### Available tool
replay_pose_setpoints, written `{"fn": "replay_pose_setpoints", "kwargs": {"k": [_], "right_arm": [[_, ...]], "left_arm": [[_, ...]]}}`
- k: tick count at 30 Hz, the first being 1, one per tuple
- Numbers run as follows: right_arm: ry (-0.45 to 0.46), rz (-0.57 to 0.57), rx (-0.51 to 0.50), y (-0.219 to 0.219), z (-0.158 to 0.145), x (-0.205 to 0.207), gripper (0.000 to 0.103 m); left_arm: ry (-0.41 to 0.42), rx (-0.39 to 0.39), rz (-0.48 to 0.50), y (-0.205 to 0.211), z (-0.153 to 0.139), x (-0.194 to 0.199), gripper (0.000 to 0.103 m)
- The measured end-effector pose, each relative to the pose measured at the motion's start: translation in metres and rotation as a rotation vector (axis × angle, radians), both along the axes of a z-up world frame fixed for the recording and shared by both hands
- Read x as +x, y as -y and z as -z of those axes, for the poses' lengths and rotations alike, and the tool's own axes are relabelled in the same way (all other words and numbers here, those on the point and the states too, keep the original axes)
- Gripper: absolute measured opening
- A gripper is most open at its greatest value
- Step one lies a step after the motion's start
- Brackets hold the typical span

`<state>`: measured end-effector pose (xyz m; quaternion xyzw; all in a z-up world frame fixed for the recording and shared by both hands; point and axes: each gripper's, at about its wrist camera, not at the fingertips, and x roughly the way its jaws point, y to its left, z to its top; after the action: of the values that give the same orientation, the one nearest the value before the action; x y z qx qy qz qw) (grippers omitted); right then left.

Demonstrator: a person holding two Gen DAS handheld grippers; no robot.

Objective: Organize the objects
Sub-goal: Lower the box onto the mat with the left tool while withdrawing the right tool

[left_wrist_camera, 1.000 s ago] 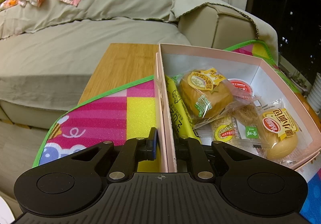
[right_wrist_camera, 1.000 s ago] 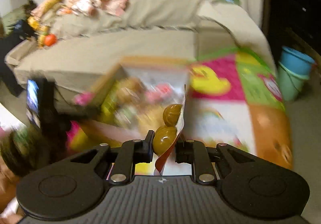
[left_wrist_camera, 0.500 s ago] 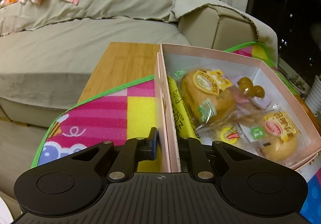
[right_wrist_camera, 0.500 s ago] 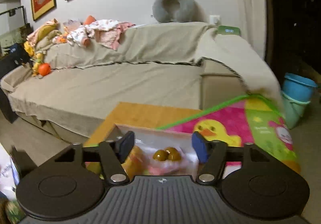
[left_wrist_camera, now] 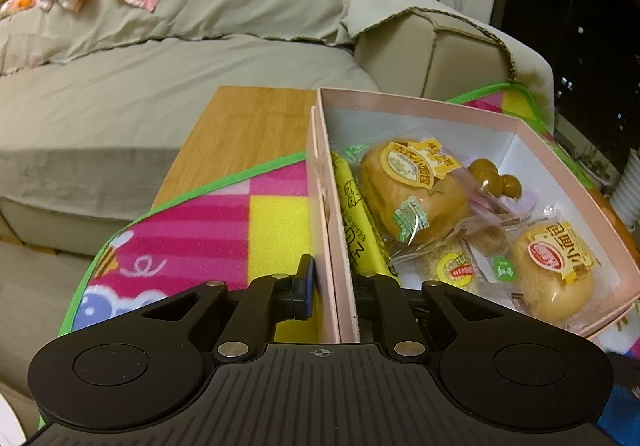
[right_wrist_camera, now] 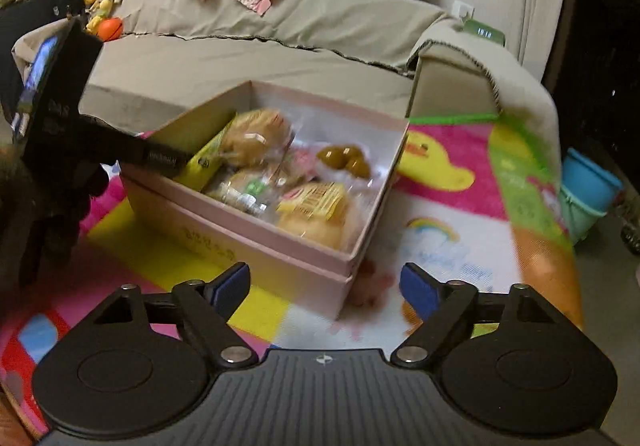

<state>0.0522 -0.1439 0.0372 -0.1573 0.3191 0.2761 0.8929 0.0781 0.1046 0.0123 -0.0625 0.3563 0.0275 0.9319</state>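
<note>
The left claw (left_wrist_camera: 334, 286) is clamped on the box (left_wrist_camera: 420, 106) wall; the right claw (right_wrist_camera: 324, 282) gapes wide, empty, near the box corner. Snacks (left_wrist_camera: 412, 190) lie inside, on the mat (right_wrist_camera: 448, 174). A tug could tip the box, spilling them. The sofa (left_wrist_camera: 160, 86) stands beyond.

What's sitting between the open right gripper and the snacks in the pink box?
Only the pink box's own near wall. The right gripper is open, empty and low in front of that wall, while the olive pack and buns lie inside behind it. The box top is open. The left gripper clamps the far-left wall.
</note>
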Motion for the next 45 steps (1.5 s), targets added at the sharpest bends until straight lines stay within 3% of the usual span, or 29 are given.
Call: {"fn": "replay_pose_setpoints", "kwargs": {"k": [5, 8, 11, 14, 18, 21, 26, 28, 32, 35, 37, 40, 45], "right_arm": [[-0.044, 0.103, 0.106, 0.005, 0.016, 0.037, 0.075], [0.017, 0.156, 0.098, 0.002, 0.02, 0.059, 0.075], [0.043, 0.215, 0.113, 0.002, 0.023, 0.09, 0.075], [0.037, 0.248, 0.142, 0.004, 0.025, 0.11, 0.076], [0.057, 0.266, 0.147, 0.004, 0.03, 0.113, 0.082], [0.043, 0.281, 0.146, 0.01, 0.03, 0.108, 0.102], [-0.005, 0.245, 0.12, 0.023, 0.032, 0.079, 0.103], [-0.036, 0.236, 0.104, 0.023, 0.035, 0.064, 0.103], [-0.045, 0.219, 0.058, 0.019, 0.042, 0.041, 0.103], [-0.024, 0.237, 0.015, 0.015, 0.046, 0.03, 0.103], [-0.032, 0.25, 0.028, 0.017, 0.046, 0.03, 0.103], [-0.07, 0.279, 0.131, 0.031, 0.05, 0.033, 0.103], [-0.023, 0.275, 0.11, 0.028, 0.053, 0.025, 0.103]], "left_arm": [[-0.006, 0.018, 0.004, 0.01, -0.001, 0.039, 0.012], [-0.001, 0.02, 0.021, 0.019, 0.0, 0.078, 0.013], [-0.008, 0.089, 0.027, 0.022, -0.001, 0.109, 0.033], [0.067, 0.161, -0.011, 0.019, 0.001, 0.107, 0.042], [0.079, 0.147, -0.036, 0.015, -0.003, 0.102, 0.04], [0.143, 0.137, -0.043, 0.015, -0.024, 0.082, 0.041], [0.27, 0.118, -0.028, 0.028, -0.057, 0.012, 0.039], [0.254, 0.117, -0.018, 0.039, -0.054, -0.011, 0.039], [0.103, 0.076, 0.002, 0.062, -0.021, -0.047, 0.039], [0.047, 0.056, 0.024, 0.078, -0.003, -0.064, 0.039], [0.065, 0.093, 0.022, 0.086, 0.001, -0.07, 0.039], [0.08, 0.124, 0.008, 0.093, 0.004, -0.073, 0.039], [0.091, 0.156, 0.011, 0.097, 0.005, -0.073, 0.038]]}}
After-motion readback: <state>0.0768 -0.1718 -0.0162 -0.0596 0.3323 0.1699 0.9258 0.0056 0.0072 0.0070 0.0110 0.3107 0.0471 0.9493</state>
